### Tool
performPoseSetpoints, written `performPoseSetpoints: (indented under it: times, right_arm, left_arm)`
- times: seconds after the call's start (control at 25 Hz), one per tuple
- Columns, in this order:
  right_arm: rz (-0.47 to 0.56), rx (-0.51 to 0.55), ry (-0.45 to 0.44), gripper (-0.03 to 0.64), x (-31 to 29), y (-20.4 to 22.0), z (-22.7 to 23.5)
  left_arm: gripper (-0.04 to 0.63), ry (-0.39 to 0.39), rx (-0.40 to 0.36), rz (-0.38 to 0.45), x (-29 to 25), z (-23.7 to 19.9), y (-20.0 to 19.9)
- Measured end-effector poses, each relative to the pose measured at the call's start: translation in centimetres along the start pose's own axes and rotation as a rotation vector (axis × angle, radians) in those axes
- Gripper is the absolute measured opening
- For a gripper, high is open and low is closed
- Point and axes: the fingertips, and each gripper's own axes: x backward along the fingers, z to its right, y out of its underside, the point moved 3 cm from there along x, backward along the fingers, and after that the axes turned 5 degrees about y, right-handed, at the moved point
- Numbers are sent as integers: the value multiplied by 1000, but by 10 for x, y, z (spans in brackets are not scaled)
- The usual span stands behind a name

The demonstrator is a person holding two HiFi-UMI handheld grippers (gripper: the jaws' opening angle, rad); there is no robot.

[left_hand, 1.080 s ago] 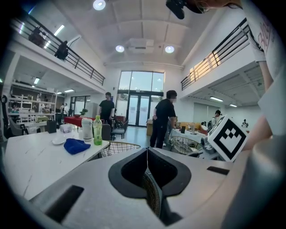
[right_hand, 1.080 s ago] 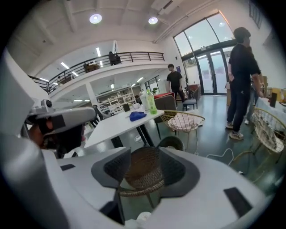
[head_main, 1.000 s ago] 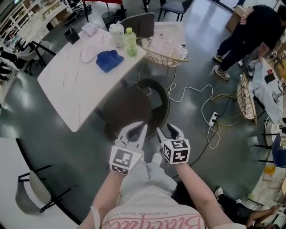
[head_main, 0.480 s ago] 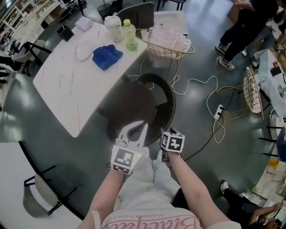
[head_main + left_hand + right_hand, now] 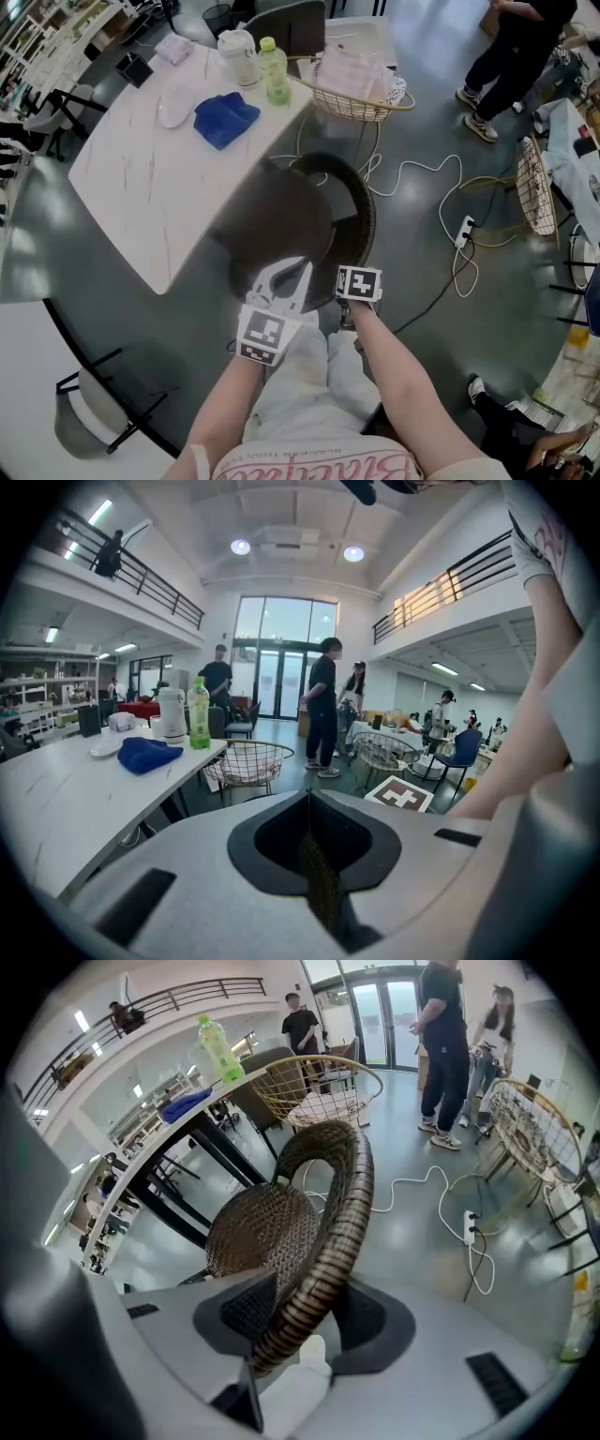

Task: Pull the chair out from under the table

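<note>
A dark wicker chair with a round seat and a curved back rim stands partly under the white marble table. My right gripper points steeply down at the near end of that rim. In the right gripper view the rim runs between the closing jaws of the right gripper; a firm pad grip does not show. My left gripper hovers beside it over the seat's near edge, shut and empty. In the left gripper view its tips meet, and the chair is hidden.
On the table lie a blue cloth, a green bottle and a white jug. A wire basket chair stands beyond. A white cable with a power strip trails on the floor. A person stands far right.
My right gripper dropped onto the chair's back rim and rolled, so its marker cube now faces up. The left gripper sank a little toward the seat.
</note>
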Motion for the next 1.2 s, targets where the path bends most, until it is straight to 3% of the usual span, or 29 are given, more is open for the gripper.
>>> performPoseSetpoints:
  times: [0.6,1.2]
  right_arm:
    - [8,-78,56,138,16,15,39]
    - [6,-106,80,135,48,51,137]
  left_arm:
    - [5,-19,19,-19,-3,13,8]
    - [5,56,-16,-2,-46,92,-9]
